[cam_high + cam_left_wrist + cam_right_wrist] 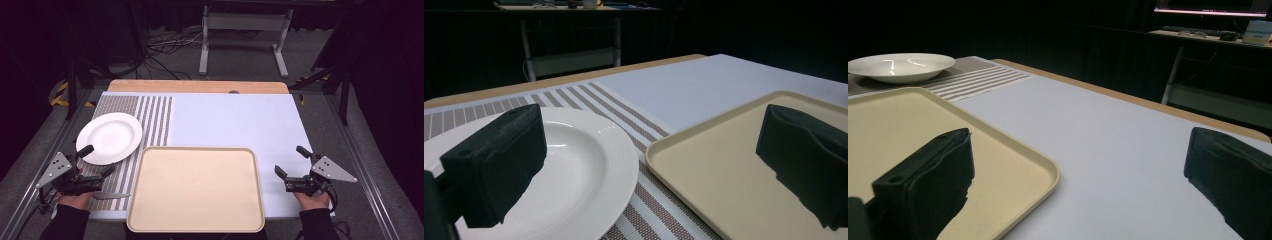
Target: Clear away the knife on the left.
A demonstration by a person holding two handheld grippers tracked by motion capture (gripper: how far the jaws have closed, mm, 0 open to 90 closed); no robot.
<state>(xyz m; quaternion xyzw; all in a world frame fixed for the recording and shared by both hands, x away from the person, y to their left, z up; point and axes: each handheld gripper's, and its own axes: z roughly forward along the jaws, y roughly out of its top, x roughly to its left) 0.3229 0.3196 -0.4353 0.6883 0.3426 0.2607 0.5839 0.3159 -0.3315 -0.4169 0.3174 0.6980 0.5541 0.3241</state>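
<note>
The tray (196, 189), beige and bare, lies at the near middle of the counter (240, 120), on its pale sheet. A white plate (109, 137) sits on the striped mat (150, 120) just left of the tray's far corner, and a knife (111, 195) lies on the mat beside the tray's left edge. The left tongs (96, 161) hang released near the plate's front rim. The right tongs (291, 161) are released too, over the bare sheet just right of the tray.
</note>
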